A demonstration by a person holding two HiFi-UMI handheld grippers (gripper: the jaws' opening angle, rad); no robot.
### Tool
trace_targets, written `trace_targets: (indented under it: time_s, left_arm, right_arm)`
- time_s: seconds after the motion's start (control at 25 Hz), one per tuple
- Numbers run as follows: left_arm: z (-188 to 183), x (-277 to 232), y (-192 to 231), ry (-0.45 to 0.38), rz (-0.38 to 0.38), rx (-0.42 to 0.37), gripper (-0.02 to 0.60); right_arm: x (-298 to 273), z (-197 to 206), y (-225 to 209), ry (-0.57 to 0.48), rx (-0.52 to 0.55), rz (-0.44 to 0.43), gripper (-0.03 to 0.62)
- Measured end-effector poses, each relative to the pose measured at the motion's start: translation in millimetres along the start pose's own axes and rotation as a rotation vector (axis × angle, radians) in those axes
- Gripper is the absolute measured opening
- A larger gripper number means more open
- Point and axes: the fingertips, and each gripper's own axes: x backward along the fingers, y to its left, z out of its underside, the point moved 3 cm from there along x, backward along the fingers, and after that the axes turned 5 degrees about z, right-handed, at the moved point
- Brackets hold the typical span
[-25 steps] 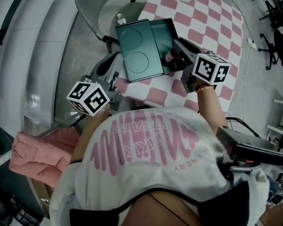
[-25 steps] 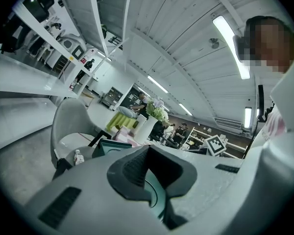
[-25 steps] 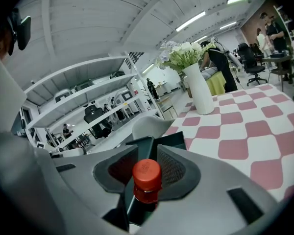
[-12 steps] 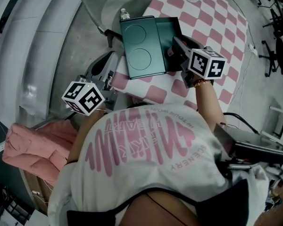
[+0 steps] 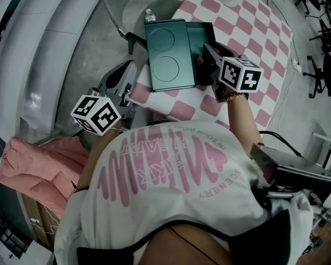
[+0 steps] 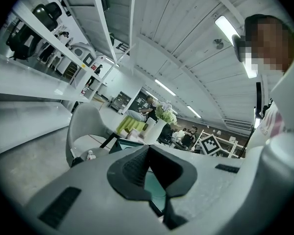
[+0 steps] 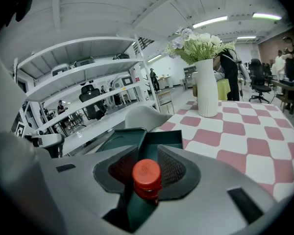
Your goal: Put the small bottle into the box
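The right claw point(image 5: 205, 55) is pinching the small bottle point(image 7: 147, 177) just below its round red cap, holding it upright between black ribbed pads. It hangs over the open tray of the box point(image 5: 168, 54), which lies at the left edge of the bench point(image 5: 248, 32). The left claw point(image 5: 127, 81) is pressed together on nothing, off the bench's near left corner and well apart from the box.

The main risk, I'd judge, is the grip. The bottle looks smooth and dark, and it is caught high up by the neck, so it could swing or slide through the pads when tilted. It might also clip the tray's thin upright wall if it comes down off-centre.

The box seems light and rigid, dark green with a dull sheen. Its flat lid is folded open and shows two shallow round hollows. Nothing steadies the box, so a knock could push it across the pink-and-white checked cloth towards the edge. A bottle let go too high would probably topple rather than settle.
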Motion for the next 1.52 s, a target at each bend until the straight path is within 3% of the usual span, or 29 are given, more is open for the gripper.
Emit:
trace_targets:
  time_s: [0.56,0.88,1.12,1.52]
  left_arm:
    - [0.0,15.7,2.9,-0.018,-0.048,0.011,0.008]
    - [0.8,15.4,4.0,-0.018,-0.047,0.002,0.008]
    - [2.1,11.8,5.0,-0.013,-0.043,0.006,0.008]
    - [4.4,8.2,4.3,0.001,-0.029,0.006,0.008]
  right_arm:
    - [-4.9,7.0,-1.1,0.042,0.032,0.023,0.124]
    - [-7.3,10.9,1.1,0.047,0.051,0.02,0.124]
    - [-8.8,16.5,8.1,0.055,0.127,0.024,0.126]
    - [-8.3,18.5,11.1,0.044,0.123,0.039,0.126]
